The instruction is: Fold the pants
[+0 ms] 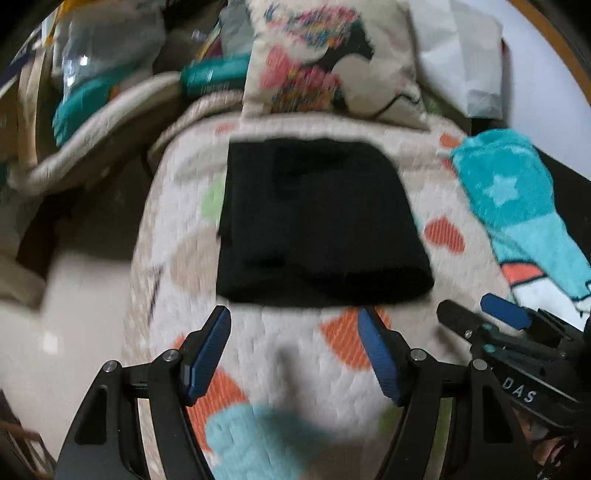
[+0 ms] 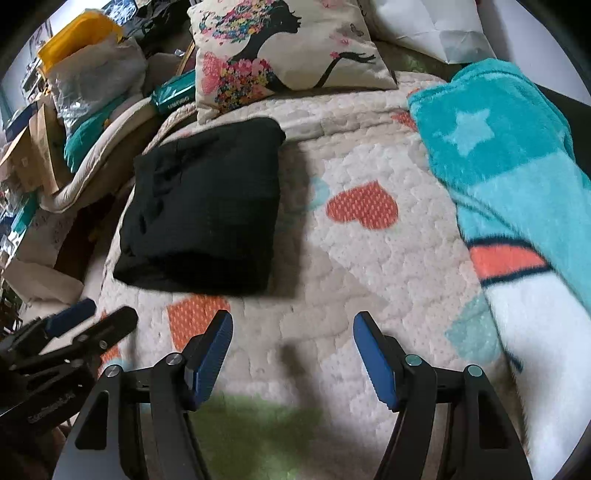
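The black pants (image 1: pixel 321 221) lie folded into a compact rectangle on the heart-patterned quilt (image 1: pixel 288 339). In the right wrist view the same pants (image 2: pixel 207 203) sit left of centre on the quilt (image 2: pixel 369 280). My left gripper (image 1: pixel 295 332) hovers just short of the bundle's near edge, open, with nothing between its blue pads. My right gripper (image 2: pixel 291 338) is open too, over bare quilt to the right of the pants. Each gripper shows in the other's view: the right one (image 1: pixel 476 314) at the right edge, the left one (image 2: pixel 92 317) at the lower left.
A printed cushion (image 2: pixel 284 51) leans behind the pants. A teal fleece blanket (image 2: pixel 509 166) with a star lies along the right of the bed. Left of the bed are bags, boxes and a yellow container (image 2: pixel 77 37). White paper (image 2: pixel 436 26) sits at the back right.
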`<state>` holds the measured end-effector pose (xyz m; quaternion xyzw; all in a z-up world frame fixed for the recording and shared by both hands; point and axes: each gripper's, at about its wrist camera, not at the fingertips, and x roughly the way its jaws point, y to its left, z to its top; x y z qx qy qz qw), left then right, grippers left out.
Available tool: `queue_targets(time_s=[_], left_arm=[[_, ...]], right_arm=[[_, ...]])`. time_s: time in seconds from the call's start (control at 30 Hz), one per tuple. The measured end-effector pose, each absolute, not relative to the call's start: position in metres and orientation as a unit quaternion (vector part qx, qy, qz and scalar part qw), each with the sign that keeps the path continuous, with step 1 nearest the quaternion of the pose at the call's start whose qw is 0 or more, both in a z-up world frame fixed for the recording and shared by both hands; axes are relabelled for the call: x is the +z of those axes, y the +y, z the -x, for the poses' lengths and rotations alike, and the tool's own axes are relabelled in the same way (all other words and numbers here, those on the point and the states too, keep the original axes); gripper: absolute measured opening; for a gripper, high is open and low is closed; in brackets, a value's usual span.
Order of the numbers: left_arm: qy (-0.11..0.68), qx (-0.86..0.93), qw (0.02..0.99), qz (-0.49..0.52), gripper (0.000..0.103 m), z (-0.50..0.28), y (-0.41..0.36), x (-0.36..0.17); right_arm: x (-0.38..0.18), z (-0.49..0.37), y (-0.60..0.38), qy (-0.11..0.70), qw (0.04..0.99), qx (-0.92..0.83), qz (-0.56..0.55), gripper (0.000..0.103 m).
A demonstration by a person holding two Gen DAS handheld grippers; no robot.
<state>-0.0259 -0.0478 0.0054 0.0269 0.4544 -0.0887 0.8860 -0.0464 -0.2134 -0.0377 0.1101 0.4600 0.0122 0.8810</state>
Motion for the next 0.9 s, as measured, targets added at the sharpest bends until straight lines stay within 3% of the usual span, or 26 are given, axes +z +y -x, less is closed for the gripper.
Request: queue_targets(time_s=[0.47, 0.6, 0.9], left_arm=[[0.478, -0.116, 0.871, -0.01, 0.071, 0.006, -0.046, -0.011], [0.468, -0.089, 0.879, -0.014, 0.092, 0.011, -0.042, -0.008], [0.484, -0.09, 0.87, 0.0, 0.096, 0.01, -0.038, -0.014]], right_arm=[[-0.037, 0.027, -0.223, 0.451, 0.884, 0.008, -0.125, 0.074], [-0.038, 0.028, -0.217, 0.447, 0.887, 0.017, -0.116, 0.074], [-0.044, 0.032, -0.215, 0.452, 0.884, 0.019, -0.114, 0.074]])
